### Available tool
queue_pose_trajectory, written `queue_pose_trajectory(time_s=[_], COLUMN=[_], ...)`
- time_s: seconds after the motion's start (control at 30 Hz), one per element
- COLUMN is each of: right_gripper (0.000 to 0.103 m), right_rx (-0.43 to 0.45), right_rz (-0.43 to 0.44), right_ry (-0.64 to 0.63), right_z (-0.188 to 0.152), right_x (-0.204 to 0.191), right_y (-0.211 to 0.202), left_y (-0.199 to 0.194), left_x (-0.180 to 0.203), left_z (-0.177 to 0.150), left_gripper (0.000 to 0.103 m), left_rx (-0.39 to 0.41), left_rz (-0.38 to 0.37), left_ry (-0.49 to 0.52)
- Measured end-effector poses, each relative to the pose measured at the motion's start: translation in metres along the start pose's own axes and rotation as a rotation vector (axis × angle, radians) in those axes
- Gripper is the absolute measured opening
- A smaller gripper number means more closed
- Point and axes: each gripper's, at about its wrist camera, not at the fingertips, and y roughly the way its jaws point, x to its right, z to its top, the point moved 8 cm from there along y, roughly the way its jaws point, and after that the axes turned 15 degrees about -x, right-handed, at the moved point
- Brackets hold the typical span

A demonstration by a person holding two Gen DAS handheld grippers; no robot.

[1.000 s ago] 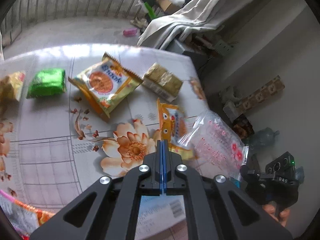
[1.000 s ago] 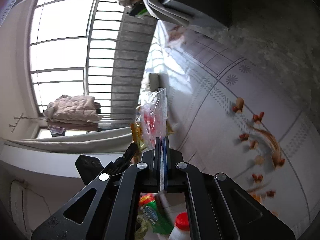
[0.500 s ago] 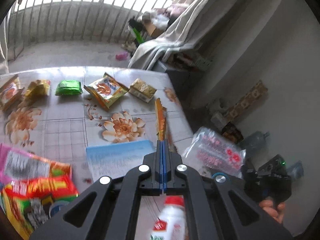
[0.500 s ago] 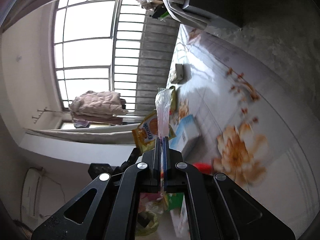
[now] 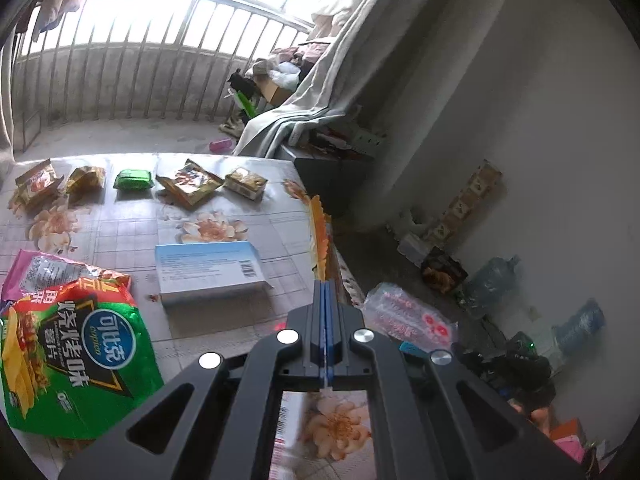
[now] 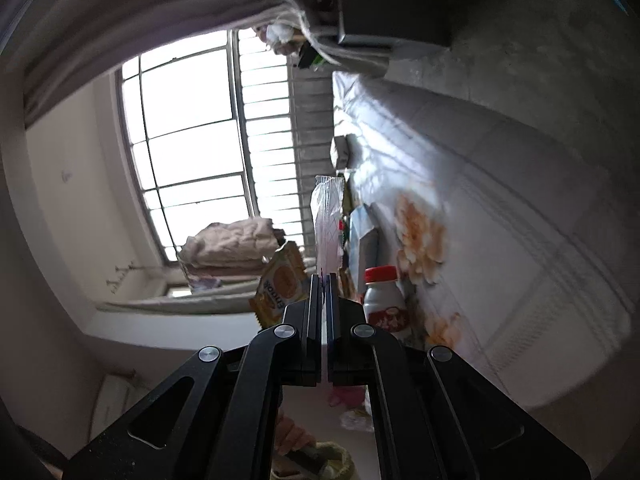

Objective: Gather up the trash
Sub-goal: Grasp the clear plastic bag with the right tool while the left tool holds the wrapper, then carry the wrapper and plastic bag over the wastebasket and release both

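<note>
Mid-collection step: both of my grippers were loaded and off the desk (image 5: 120,236), which wore a floral-print plastic cover.

My left gripper (image 5: 325,284) was pressed together, pinching the orange crinkle-edged foil snack wrapper (image 5: 319,236) by its bottom edge. The wrapper stood edge-on straight up from the fingertips, over the desk's right edge. From the right wrist view the same wrapper (image 6: 282,286) showed its printed face, hanging in air left of my right gripper (image 6: 325,280).

My right gripper was also clamped, on the clear plastic bag with pink-red print (image 6: 328,220), a thin sheet of it sticking up between the fingers. In the left wrist view that bag (image 5: 404,314) hung just off the desk's right edge, near the wrapper.

My read: next move was to feed the wrapper into the bag. That called for getting the bag mouth open or angled toward the left gripper, and only then spreading the left fingers; whether the mouth was open I couldn't tell.

Trash left on the desk:
- row of small wrappers along the far edge, incl. green foil packet (image 5: 134,180)
- flat pale-blue cardboard box (image 5: 208,272) mid-desk
- green chip bag (image 5: 72,364) at near left
- white bottle with red cap (image 6: 384,300)
</note>
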Motion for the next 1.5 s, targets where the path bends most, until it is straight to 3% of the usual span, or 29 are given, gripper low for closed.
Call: queue_pose_trajectory(time_s=[0.37,0.87,1.2,1.5], right_gripper=[0.001,0.001,0.001,0.001], right_rx=[0.113,0.248,0.353,0.493], right_rz=[0.060,0.107,0.121,0.092], right_ry=[-0.011,0.014,0.045,0.102], right_z=[-0.004,0.008,0.018,0.024], right_x=[-0.001,0.016,0.034,0.067], right_y=[-0.073,-0.134,-0.177,-0.217], left_y=[0.024,0.078,0.131,0.198], left_x=[0.057,0.130,0.187,0.226], left_z=[-0.004,-0.005,-0.010,-0.030], left_gripper=[0.000,0.000,0.000,0.000], left_rx=[-0.015,-0.087,-0.171,-0.306], left_rz=[-0.032,-0.056,-0.092,-0.120], left_ry=[0.042,0.136,0.209,0.244])
